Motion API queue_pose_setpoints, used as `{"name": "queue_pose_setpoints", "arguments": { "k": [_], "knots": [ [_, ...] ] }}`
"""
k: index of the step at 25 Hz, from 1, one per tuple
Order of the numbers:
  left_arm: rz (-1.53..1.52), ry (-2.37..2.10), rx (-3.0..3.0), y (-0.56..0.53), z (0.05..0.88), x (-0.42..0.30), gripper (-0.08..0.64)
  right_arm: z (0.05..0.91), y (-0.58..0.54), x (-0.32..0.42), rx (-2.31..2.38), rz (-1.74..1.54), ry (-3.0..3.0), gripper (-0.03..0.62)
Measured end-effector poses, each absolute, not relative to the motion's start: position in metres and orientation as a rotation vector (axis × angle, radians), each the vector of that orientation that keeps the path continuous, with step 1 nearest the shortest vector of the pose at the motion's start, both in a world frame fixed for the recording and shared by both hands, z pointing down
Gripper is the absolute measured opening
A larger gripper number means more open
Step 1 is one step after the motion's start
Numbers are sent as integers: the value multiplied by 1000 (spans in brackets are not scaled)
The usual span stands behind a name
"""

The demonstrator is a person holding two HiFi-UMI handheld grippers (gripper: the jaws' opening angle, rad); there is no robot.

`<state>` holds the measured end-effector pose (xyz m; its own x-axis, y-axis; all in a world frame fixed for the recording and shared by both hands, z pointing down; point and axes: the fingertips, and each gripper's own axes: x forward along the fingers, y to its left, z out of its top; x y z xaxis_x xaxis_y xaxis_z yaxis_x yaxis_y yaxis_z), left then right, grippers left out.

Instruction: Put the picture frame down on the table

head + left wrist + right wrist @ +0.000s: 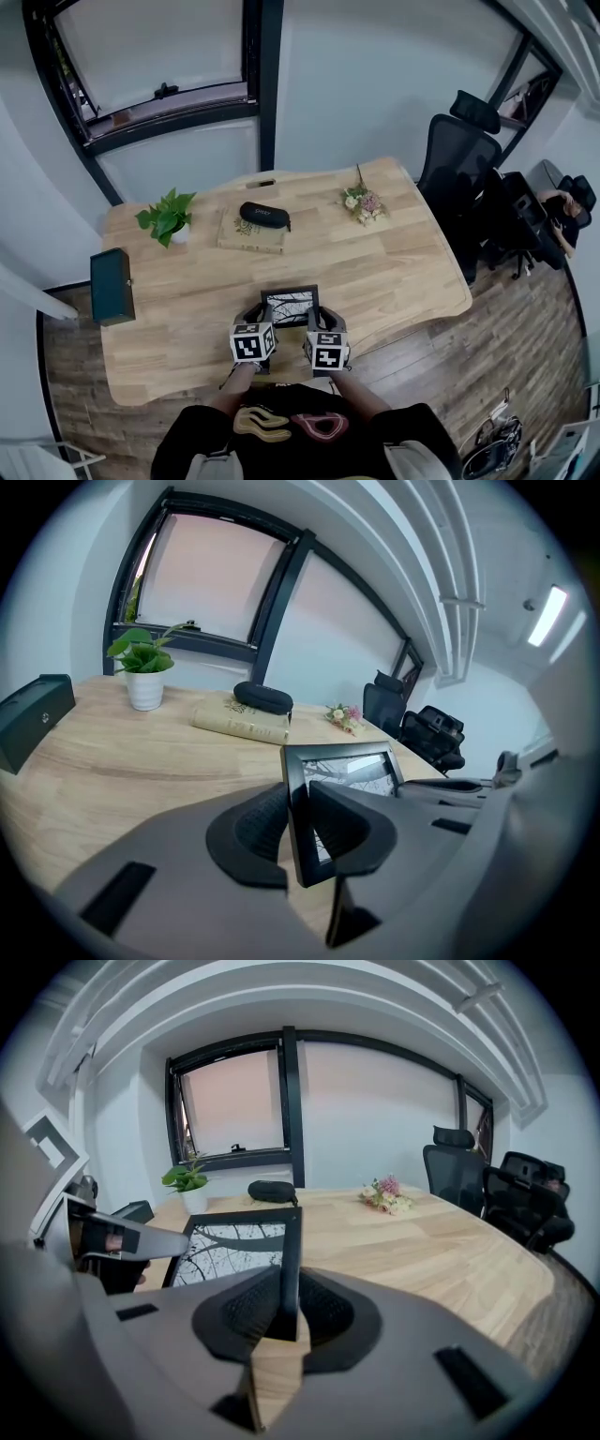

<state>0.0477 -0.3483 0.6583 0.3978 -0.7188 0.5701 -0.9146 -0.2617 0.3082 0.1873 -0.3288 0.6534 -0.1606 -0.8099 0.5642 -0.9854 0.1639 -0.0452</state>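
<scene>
A black picture frame (289, 306) with a black-and-white branch print hangs over the near part of the wooden table (394, 272), held between both grippers. My left gripper (263, 323) is shut on the frame's left edge (296, 808), with its pads pressed on the black moulding. My right gripper (316, 326) is shut on the frame's right edge (289, 1260). In the right gripper view the print (230, 1246) faces up and tilts toward me. Whether the frame's lower edge touches the tabletop I cannot tell.
A potted plant (169, 217), a book (249, 232) with a black case (264, 215) on it and a small flower bunch (363, 202) stand at the table's far side. A dark green box (112, 285) sits at the left edge. Black office chairs (459, 164) stand to the right.
</scene>
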Motion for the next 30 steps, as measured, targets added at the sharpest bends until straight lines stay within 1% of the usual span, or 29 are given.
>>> {"name": "queue_pose_setpoints", "arguments": {
  "k": [13, 30],
  "knots": [
    [517, -1367, 1980, -377, 699, 46, 83, 689, -359, 186, 1609, 590, -1984, 74],
    [532, -1338, 1949, -400, 733, 60, 83, 724, -385, 198, 1529, 654, -1935, 74]
  ]
}}
